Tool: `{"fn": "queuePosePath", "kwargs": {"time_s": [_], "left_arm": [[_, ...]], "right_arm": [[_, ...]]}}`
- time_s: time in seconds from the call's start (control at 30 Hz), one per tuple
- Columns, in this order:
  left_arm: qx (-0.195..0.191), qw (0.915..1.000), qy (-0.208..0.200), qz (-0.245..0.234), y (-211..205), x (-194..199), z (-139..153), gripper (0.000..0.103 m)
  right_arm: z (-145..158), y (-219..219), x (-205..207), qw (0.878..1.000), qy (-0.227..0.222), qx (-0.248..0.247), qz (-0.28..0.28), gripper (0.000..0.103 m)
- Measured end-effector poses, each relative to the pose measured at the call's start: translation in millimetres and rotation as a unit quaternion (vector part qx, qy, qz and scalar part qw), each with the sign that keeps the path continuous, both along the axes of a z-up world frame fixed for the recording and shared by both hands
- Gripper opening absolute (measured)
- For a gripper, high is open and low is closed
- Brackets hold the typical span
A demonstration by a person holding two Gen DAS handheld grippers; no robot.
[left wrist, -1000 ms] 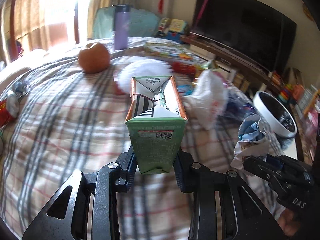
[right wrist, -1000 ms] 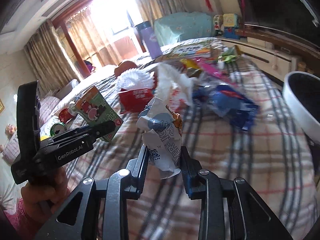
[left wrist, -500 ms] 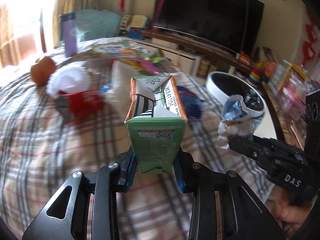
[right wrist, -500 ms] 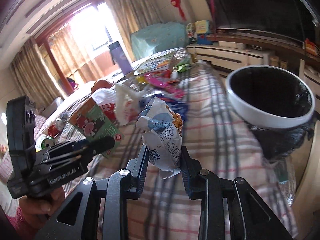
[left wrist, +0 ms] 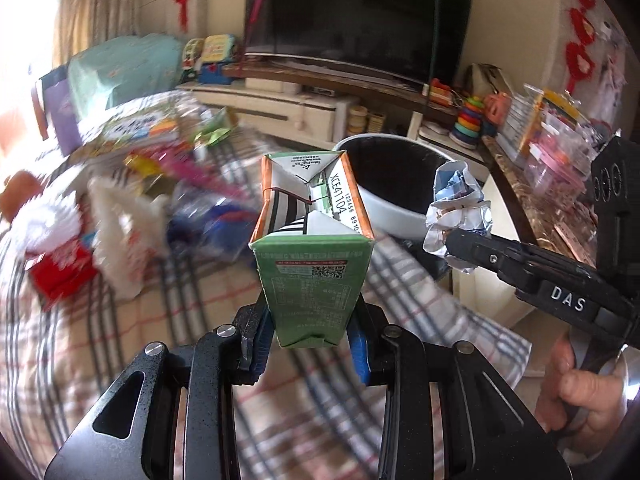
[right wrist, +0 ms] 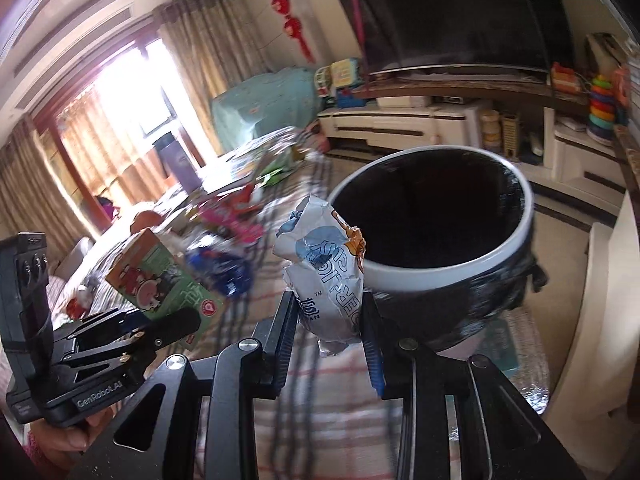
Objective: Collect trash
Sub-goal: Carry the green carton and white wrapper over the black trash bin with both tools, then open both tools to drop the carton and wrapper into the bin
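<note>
The left tongs point(left wrist: 310, 344) are gripping a green carton point(left wrist: 314, 256) and the right tongs point(right wrist: 330, 344) a crumpled wrapper point(right wrist: 326, 276), both held above the plaid-covered bench point(left wrist: 100, 340), beside the white-rimmed bin point(right wrist: 432, 256).

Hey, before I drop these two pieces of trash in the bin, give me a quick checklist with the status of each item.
1. Left gripper grip on the green carton: ok, fingers clamp its lower end.
2. Right gripper grip on the crumpled wrapper: ok, pinched between both fingers.
3. Trash bin mouth open: ok, dark and unobstructed.
4. Wrapper over the bin: not ok, it looks short of the near rim.
5. Carton over the bin: not ok, it appears to be above the plaid cloth.
6. Room inside the bin: cannot tell, the interior is too dark.
</note>
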State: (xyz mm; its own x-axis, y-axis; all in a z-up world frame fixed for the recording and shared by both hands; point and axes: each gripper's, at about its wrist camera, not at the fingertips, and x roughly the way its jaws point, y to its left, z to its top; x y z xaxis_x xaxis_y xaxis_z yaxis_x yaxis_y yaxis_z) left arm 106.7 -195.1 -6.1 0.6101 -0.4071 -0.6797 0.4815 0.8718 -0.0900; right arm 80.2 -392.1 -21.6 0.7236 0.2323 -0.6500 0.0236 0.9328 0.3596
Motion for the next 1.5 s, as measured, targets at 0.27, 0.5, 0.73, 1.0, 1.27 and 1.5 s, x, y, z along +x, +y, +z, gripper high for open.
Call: {"fn": "queuePosePath", "kwargs": {"time_s": [0.27, 0.5, 0.73, 1.0, 1.27, 1.5], "left_arm": [[0.006, 0.9997, -0.006, -0.025, -39.6, 19.7, 6.1, 0.031], [0.006, 0.9993, -0.01, -0.035, -65.0, 35.1, 12.0, 0.031], [-0.002, 0.999, -0.011, -0.043, -84.5, 51.6, 19.4, 0.031], [0.003, 0.9988, -0.005, -0.048, -104.8, 71.2, 17.9, 0.031], [0.013, 0.9983, 0.004, -0.056, -123.9, 83.1, 10.9, 0.031], [0.018, 0.9981, 0.016, -0.056, -129.5, 89.7, 5.1, 0.035]], "right_arm": [[3.3, -32.4, 10.4, 1.0, 0.001, -0.008, -0.027, 0.032], [3.8, -54.6, 21.9, 0.999, 0.004, -0.01, -0.044, 0.032], [4.3, -72.6, 37.1, 0.999, 0.005, -0.011, -0.051, 0.032], [2.6, -87.1, 56.0, 0.998, 0.01, -0.011, -0.056, 0.033], [-0.1, -96.4, 67.1, 0.998, 0.019, -0.016, -0.06, 0.034], [-3.9, -98.5, 74.1, 0.998, 0.028, -0.016, -0.053, 0.04]]}}
